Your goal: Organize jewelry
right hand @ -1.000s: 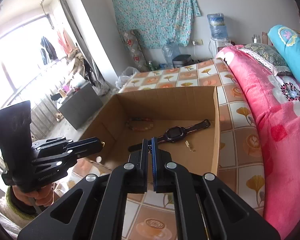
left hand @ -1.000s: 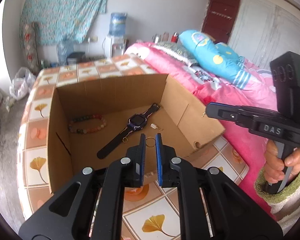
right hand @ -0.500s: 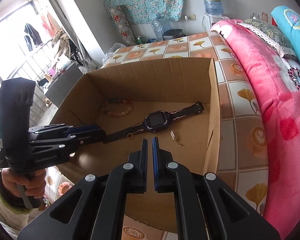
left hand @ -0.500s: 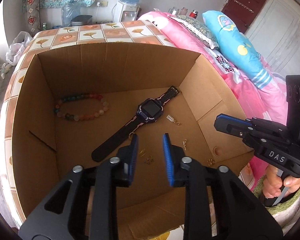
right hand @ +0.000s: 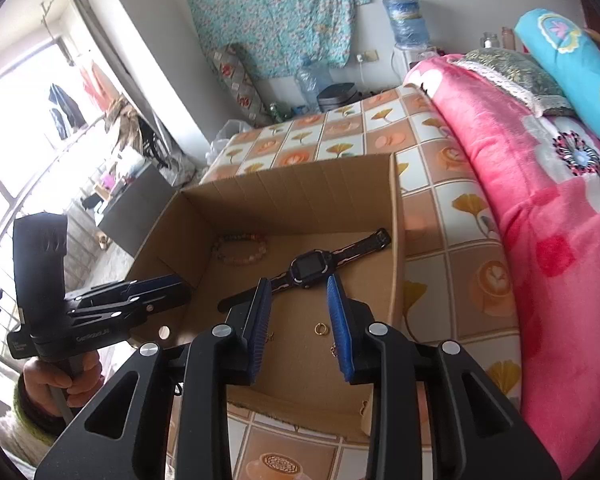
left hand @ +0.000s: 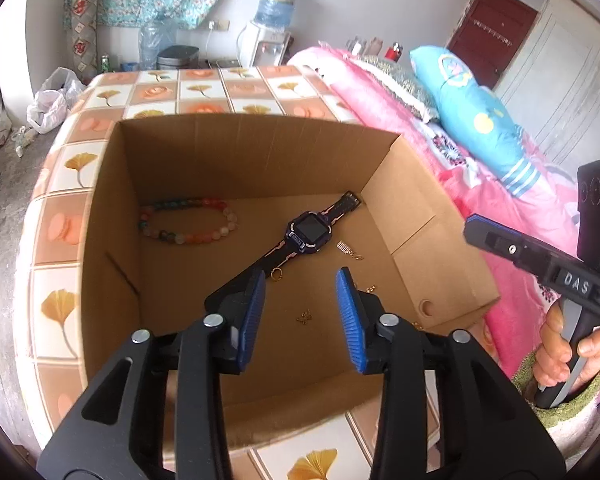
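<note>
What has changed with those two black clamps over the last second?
Both have moved in over the brown cardboard box. The left gripper and right gripper have just been opening, gripping nothing. The dark smartwatch and multicoloured bead bracelet lie unmoved.

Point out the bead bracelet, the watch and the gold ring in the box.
bead bracelet [left hand: 188, 221], left wrist view, on its near row of beads.
watch [left hand: 309, 227], left wrist view, on the dark screen.
gold ring [right hand: 320, 329], right wrist view, on the ring's rim.
</note>
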`<action>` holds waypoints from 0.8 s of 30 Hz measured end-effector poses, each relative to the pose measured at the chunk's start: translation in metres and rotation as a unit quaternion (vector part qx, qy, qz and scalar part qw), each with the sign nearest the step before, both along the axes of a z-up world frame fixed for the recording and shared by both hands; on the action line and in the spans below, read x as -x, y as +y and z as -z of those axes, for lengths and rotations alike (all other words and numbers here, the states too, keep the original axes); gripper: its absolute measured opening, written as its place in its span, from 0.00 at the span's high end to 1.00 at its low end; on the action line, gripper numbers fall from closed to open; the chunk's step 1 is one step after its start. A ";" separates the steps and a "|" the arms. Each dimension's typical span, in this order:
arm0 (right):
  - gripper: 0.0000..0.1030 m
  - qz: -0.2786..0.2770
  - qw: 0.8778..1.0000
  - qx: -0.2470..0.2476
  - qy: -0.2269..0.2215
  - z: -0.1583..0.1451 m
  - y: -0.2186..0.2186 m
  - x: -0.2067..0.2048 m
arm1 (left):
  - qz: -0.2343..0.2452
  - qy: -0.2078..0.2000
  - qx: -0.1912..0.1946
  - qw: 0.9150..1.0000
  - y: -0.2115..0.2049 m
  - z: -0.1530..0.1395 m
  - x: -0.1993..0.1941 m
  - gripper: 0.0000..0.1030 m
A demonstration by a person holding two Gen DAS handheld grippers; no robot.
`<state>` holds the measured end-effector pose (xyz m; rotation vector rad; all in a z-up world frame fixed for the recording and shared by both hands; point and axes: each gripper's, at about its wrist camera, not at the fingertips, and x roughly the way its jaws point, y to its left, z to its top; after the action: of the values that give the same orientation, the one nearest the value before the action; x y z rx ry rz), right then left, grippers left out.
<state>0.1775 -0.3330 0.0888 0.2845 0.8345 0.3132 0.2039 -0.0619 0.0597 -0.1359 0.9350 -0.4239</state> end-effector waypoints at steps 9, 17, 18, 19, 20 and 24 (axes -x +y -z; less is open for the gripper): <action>0.64 0.036 0.999 -0.024 -0.029 -0.024 -0.023 0.048 | -0.029 -0.047 0.021 0.998 0.037 -0.026 0.061 0.49; 0.53 0.015 1.000 -0.024 -0.001 0.000 -0.007 0.097 | -0.055 -0.033 0.016 0.998 0.072 0.000 0.123 0.44; 0.52 0.014 0.999 -0.029 0.009 0.007 -0.005 0.100 | -0.055 -0.027 0.010 0.998 0.073 0.008 0.130 0.44; 0.52 0.011 0.999 -0.036 0.028 0.019 -0.001 0.103 | -0.057 -0.019 0.002 0.998 0.072 0.017 0.136 0.44; 0.52 0.011 0.998 -0.038 0.042 0.027 0.002 0.105 | -0.058 -0.014 -0.005 0.998 0.071 0.024 0.140 0.44; 0.52 0.004 0.994 -0.046 0.097 0.062 0.019 0.110 | -0.061 -0.005 -0.051 0.997 0.061 0.056 0.152 0.44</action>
<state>0.0674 -0.3136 0.0268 0.4085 1.0121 0.3199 0.0524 -0.0004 0.0033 -0.0983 0.9319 -0.2630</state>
